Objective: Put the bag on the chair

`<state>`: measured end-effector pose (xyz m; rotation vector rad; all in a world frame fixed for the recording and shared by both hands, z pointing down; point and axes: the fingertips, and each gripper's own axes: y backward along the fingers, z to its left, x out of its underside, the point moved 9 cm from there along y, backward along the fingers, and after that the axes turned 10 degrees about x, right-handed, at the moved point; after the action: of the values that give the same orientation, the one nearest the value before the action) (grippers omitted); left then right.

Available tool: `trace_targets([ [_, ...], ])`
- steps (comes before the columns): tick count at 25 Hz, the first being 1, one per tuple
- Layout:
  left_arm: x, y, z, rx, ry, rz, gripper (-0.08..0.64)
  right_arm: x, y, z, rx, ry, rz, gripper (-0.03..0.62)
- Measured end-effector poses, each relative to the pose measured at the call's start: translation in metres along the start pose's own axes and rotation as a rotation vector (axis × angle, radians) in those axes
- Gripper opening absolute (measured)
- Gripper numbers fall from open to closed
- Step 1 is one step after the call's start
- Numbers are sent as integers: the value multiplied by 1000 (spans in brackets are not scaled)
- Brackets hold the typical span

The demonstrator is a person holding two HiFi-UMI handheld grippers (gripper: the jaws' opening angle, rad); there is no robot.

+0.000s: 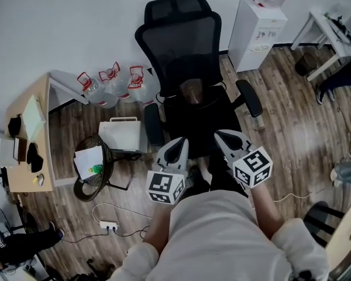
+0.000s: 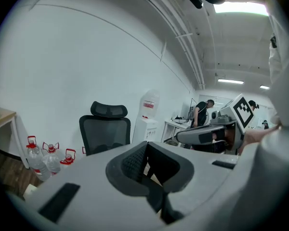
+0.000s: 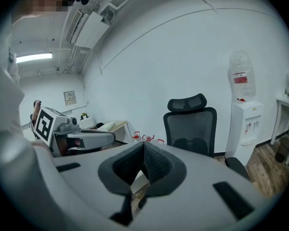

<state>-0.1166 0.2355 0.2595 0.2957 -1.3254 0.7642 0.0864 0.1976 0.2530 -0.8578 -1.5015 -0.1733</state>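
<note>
A black mesh office chair stands straight ahead of me, facing me. On its seat, against the backrest, rests a brown bag-like thing. My left gripper and right gripper hover side by side just before the seat's front edge, both shut with nothing between the jaws. In the left gripper view the closed left gripper points at the chair, with the right gripper alongside. The right gripper view shows the right gripper closed, the chair ahead and the left gripper beside it.
A water dispenser stands right of the chair, three water jugs to its left. A white case and a black basket sit on the floor at left, by a wooden desk. A power strip lies near my feet.
</note>
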Motion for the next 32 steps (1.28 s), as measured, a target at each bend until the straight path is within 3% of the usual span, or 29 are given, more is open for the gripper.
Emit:
trace_targets([
  [6,-11,2,-7,0,-37,-13,6,-11,13,3,-10,14,-38,5],
  [32,-18,-11,-23,55,-23,-28,6,-21,23,0,-26,5,-89,4],
])
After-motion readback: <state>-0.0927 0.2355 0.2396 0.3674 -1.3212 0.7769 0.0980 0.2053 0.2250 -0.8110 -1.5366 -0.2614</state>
